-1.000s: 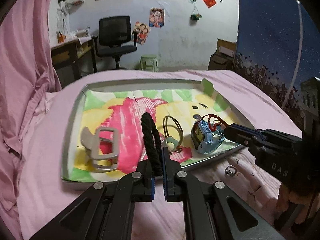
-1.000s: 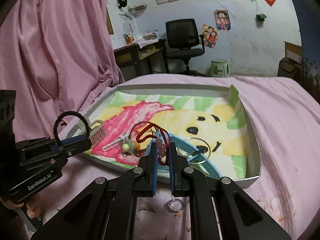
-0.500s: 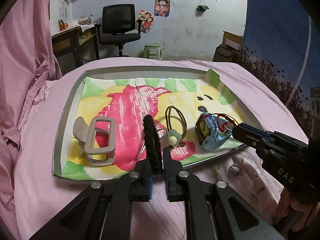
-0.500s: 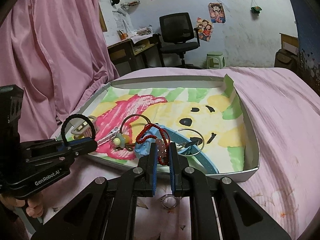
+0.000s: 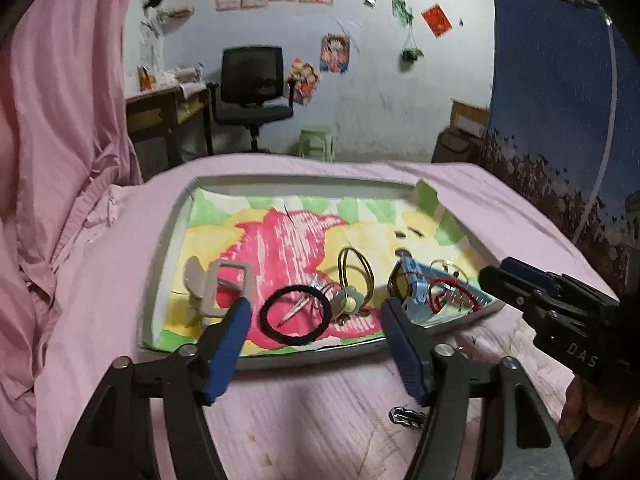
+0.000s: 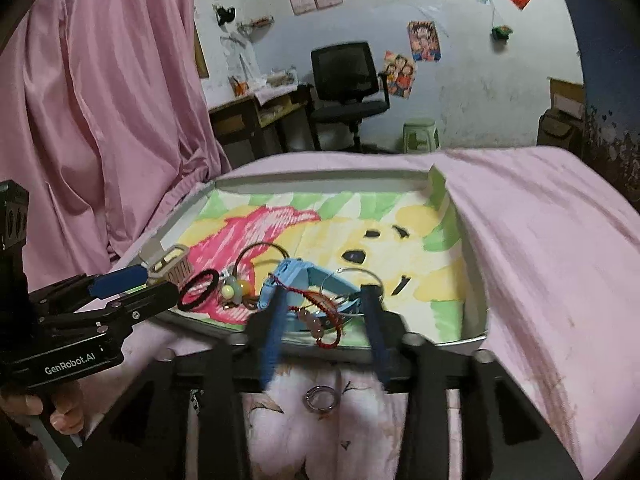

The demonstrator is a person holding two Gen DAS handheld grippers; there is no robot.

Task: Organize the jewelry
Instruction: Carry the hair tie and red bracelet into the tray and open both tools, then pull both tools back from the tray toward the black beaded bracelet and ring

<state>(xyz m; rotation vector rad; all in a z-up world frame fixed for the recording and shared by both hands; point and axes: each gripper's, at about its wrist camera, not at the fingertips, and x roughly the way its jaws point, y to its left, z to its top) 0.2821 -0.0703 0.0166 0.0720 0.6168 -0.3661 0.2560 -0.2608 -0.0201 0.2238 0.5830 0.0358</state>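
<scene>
Jewelry lies gathered along the near edge of the tray on the pink bed; both drops look just made, so the step in hand is the release; the left tool has its jaws just opened wide, and the black hair tie lies flat on the tray between them, touched by neither pad; the right tool, at lower centre of its own frame, has also just been opening, and the red bead bracelet lies loose between its jaws across the blue watch, no pad pressing it. One piece is not yet in: the silver ring sits on the bedsheet just short of the tray's near rim; the next move, I judge, calls for one tool to draw back, dip to the sheet and close finely on that thin band without catching cloth. The right wrist view shows the ring whole, at lower centre; the left view shows only part of it past its own right finger, at lower right, yet alone shows the grey hair claw clearly, at left of centre.
</scene>
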